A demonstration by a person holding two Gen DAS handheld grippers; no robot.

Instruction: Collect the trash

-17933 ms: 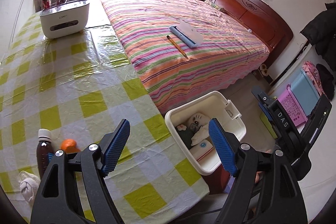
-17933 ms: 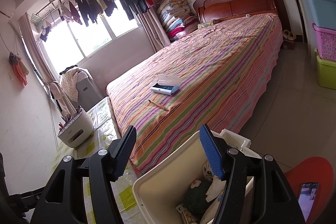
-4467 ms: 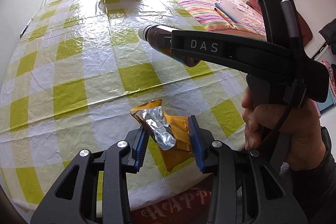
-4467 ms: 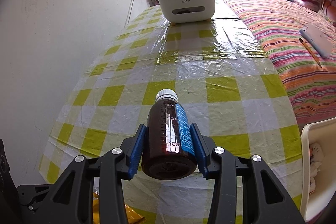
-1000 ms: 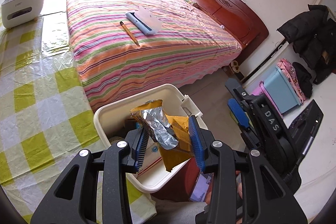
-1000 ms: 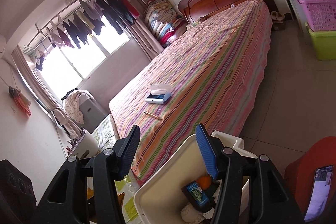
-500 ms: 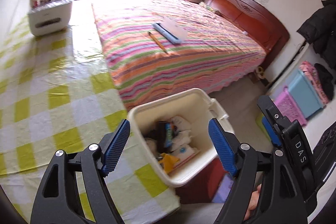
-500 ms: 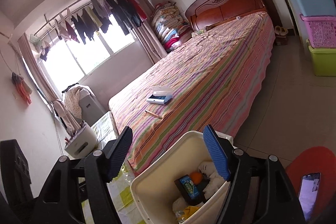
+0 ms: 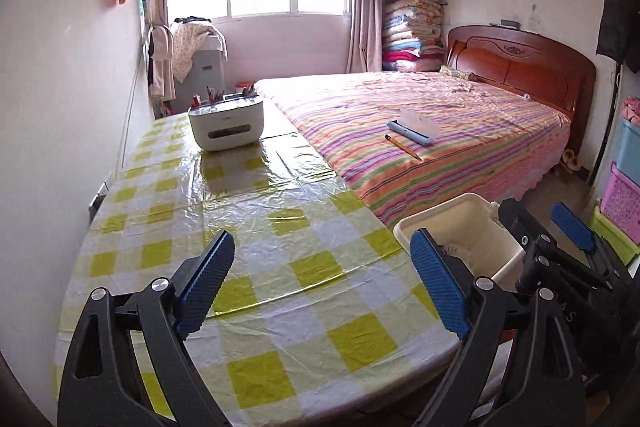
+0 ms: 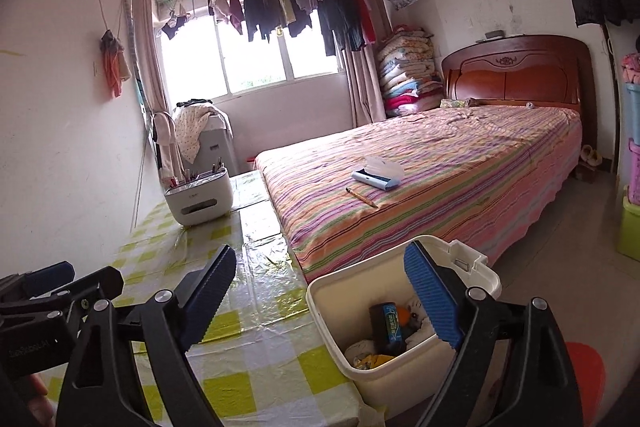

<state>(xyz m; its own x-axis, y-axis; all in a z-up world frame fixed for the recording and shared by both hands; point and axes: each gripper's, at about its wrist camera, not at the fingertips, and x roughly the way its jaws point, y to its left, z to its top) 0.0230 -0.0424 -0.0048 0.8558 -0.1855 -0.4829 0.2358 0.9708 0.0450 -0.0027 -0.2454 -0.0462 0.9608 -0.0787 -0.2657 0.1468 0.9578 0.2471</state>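
left gripper (image 9: 322,289) spread wide, holding nothing, above the yellow-checked tablecloth (image 9: 256,227). right gripper (image 10: 320,291) likewise wide and unloaded, over the table's edge. cream trash bin (image 10: 348,311) just beside the table, near the striped bed (image 10: 440,179); inside it a dark bottle with a blue label (image 10: 386,323), an orange scrap (image 10: 405,315), a yellow wrapper (image 10: 370,361) and white tissue (image 10: 420,333). white organizer box (image 9: 226,125) at the table's far end.

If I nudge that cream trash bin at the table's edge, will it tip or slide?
The trash bin looks like thin plastic, only partly filled with a bottle and wrappers, so probably light and easy to slide. It is tall and narrow, so a push near the rim may tip it.
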